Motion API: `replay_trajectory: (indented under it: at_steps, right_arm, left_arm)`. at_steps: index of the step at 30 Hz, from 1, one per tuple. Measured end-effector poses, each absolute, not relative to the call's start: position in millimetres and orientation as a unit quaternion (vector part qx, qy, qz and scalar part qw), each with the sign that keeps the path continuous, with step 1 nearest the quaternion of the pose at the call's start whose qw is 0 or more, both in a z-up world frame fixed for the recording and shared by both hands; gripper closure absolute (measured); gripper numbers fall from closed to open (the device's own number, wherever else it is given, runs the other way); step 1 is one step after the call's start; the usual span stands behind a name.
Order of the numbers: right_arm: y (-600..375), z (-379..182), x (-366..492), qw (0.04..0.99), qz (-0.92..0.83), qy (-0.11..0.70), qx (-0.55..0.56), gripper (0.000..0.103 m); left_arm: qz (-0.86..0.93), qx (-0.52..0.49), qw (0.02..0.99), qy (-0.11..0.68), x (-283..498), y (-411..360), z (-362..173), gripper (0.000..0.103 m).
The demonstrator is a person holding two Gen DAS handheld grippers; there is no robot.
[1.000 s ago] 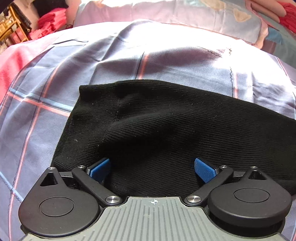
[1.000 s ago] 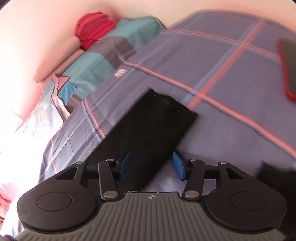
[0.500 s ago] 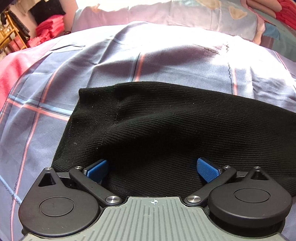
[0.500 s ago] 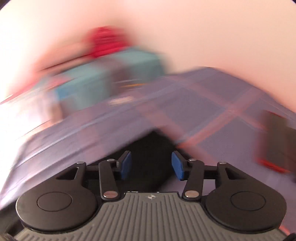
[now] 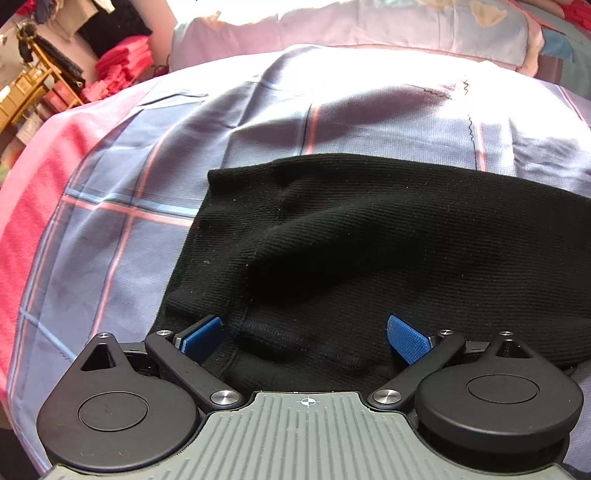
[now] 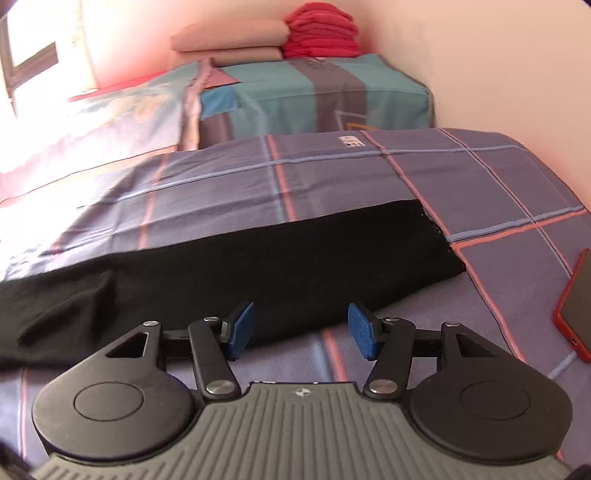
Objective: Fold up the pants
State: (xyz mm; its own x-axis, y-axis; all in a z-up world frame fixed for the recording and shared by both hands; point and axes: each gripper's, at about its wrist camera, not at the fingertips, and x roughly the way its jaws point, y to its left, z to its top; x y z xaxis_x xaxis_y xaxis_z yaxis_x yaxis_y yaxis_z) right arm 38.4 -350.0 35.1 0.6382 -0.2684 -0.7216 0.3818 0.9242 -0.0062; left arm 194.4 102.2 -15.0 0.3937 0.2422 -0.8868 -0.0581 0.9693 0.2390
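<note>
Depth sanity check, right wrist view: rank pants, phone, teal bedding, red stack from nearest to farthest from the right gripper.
From the right gripper:
1. pants, just ahead, running left.
2. phone, right edge, on the bedsheet.
3. teal bedding, far end of the bed.
4. red stack, on top, by the wall.

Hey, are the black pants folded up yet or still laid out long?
Laid out long: the black pants stretch across the plaid bedsheet, hem end flat.

Probably a home bedroom: plaid-sheeted bed [image 6: 332, 177], pillows [image 6: 229, 40], stacked red blankets [image 6: 321, 31].
</note>
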Motion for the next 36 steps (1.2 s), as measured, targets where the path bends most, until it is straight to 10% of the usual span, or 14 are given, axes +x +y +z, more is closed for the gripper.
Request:
replay_trajectory:
  at_steps: [36]
  right_arm:
    - [-319.7, 33.7, -63.6, 0.865, -0.220, 0.437, 0.112, 0.030]
  left_arm:
    - [0.072, 0.099, 0.813, 0.570, 156.2, 115.4, -21.5, 0.000]
